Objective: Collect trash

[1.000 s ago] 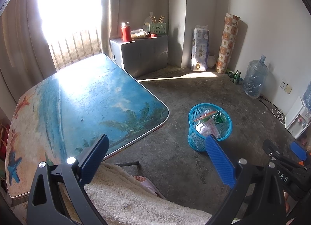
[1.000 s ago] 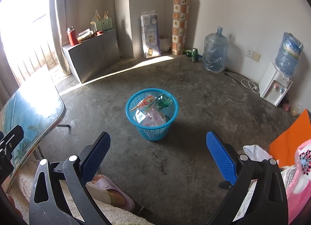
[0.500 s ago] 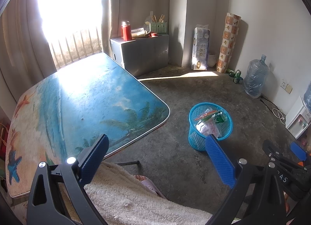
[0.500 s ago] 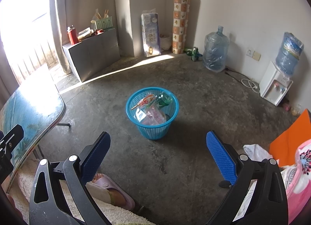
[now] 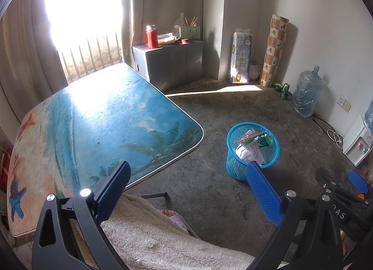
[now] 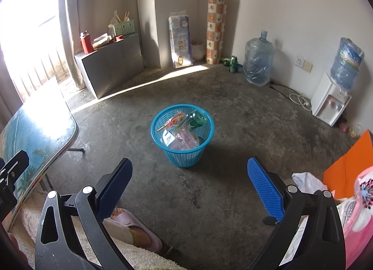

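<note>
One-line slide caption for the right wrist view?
Open right gripper faces a blue basket holding wrappers and a green bottle on the concrete floor.

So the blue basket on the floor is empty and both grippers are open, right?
Not quite. The basket already holds trash: wrappers and a green bottle, as the right wrist view shows. The rest holds: it stands on the floor, and the left gripper and right gripper are both open.

Blown-out window [image 5: 81, 6] glare, perhaps sunlight; fisheye-curved edges.
</note>
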A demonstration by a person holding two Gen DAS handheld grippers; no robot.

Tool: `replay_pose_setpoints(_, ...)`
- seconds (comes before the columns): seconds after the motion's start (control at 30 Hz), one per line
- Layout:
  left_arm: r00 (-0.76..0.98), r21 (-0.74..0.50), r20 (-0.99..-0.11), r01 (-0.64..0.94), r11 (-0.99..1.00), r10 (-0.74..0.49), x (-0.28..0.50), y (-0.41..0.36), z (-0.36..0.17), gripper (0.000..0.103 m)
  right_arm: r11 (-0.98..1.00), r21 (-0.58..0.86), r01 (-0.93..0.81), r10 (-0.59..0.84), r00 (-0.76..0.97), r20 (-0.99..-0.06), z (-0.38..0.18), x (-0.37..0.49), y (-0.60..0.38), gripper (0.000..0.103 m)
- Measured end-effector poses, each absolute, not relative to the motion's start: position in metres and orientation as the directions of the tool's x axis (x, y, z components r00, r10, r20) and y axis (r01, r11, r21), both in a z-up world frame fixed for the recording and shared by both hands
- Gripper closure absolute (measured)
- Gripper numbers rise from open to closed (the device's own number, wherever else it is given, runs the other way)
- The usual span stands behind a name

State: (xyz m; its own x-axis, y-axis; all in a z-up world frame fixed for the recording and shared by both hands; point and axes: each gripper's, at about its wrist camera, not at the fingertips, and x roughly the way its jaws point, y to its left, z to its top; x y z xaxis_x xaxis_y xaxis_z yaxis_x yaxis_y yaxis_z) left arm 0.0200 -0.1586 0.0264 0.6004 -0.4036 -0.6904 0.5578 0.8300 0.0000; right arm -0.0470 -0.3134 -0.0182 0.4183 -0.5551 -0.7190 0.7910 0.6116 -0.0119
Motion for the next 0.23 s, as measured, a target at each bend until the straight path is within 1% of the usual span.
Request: replay_pose_setpoints(0.23, 0.596, -0.003, -0.694, 0.558, 0.83, -0.404, 0.0193, -0.155, 0.0239, 0.006, 0.61, -0.012, 0.792, -0.556, 0.418, -0.718, -0.019, -0.0473, -0.3127, 0.008)
